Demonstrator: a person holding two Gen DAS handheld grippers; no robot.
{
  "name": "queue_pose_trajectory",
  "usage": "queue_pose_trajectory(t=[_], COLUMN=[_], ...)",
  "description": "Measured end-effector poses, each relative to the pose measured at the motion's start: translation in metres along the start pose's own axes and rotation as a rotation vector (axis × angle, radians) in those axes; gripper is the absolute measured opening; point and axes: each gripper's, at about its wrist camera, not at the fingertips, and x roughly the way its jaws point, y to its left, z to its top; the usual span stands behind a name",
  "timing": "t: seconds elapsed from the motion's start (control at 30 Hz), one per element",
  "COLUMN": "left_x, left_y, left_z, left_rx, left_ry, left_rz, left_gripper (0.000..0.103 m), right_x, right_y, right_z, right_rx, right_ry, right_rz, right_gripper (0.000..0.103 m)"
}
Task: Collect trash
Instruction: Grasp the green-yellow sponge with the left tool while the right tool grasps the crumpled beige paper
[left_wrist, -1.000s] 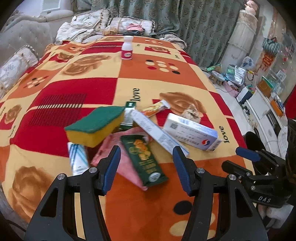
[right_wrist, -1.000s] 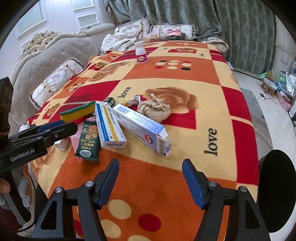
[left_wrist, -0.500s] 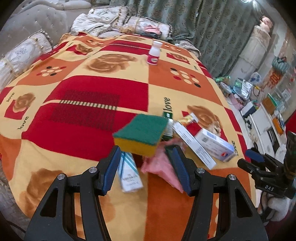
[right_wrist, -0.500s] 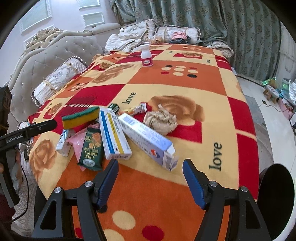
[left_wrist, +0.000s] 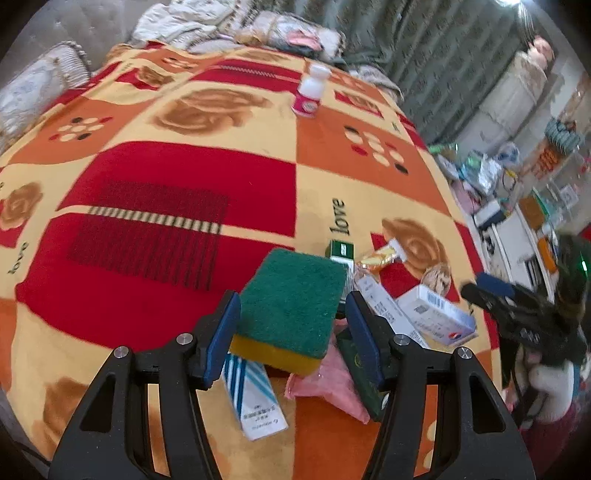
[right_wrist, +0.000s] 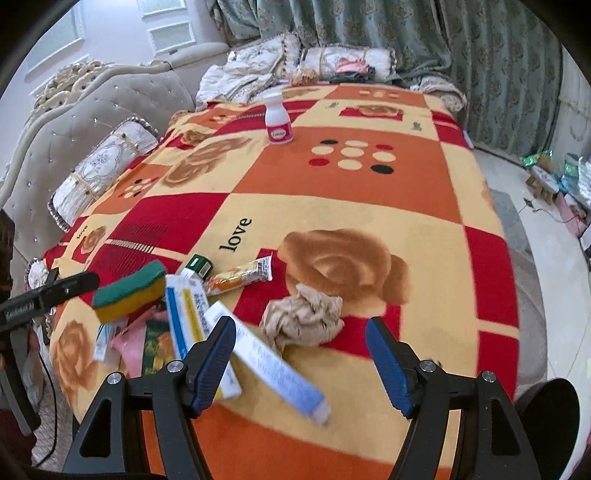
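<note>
While our left gripper is closing in from the green packet onto the sponge, its jaws are bracketing it, not yet clamped. From the right view, our right gripper is hanging open, now nearer the crumpled paper amid the trash pile.

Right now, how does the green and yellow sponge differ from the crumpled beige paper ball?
The green and yellow sponge is a neat block; the crumpled beige paper ball is shapeless. The sponge sits between the open left gripper's fingers, propped on other litter; the paper ball lies directly on the blanket, ahead of the open right gripper.
</note>
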Motion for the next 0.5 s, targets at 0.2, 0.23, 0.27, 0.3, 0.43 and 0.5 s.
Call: queue_pose_trajectory(t=[0.2,0.23,0.27,0.3,0.43,0.5], left_x=[0.019,0.021,0.023,0.026,0.031,0.033], left_y=[-0.009,-0.011,-0.011,-0.013,-0.018,-0.018], left_z=[-0.005,-0.007,-0.008,-0.01,-0.012,-0.012], left_rx=[0.112,0.143,0.168,0.196,0.249,0.263], left_ry=[0.031,0.031,0.032,0.033,0.031,0.034], left_rz=[0.087,0.111,0.124,0.138,0.169,0.179], left_gripper=[0.058,0.058,0.059,0.059,0.06,0.06], right_x=[0.044,0.049,0.053,0.057,0.065,0.065], right_y=[-0.007,-0.009,-0.01,-0.012,-0.011,-0.009], right_z=[0.01,0.011,0.011,0.011,0.008,0.007], right_rx=[0.051,0.068,0.081,0.092,0.112,0.105], right_ry=[0.09,0.1,0.107,0.115,0.126,0.119], right_rz=[0.021,0.033,0.041,0.048,0.069,0.07], right_gripper=[0.071,0.071,0.071,0.071,0.07,0.055])
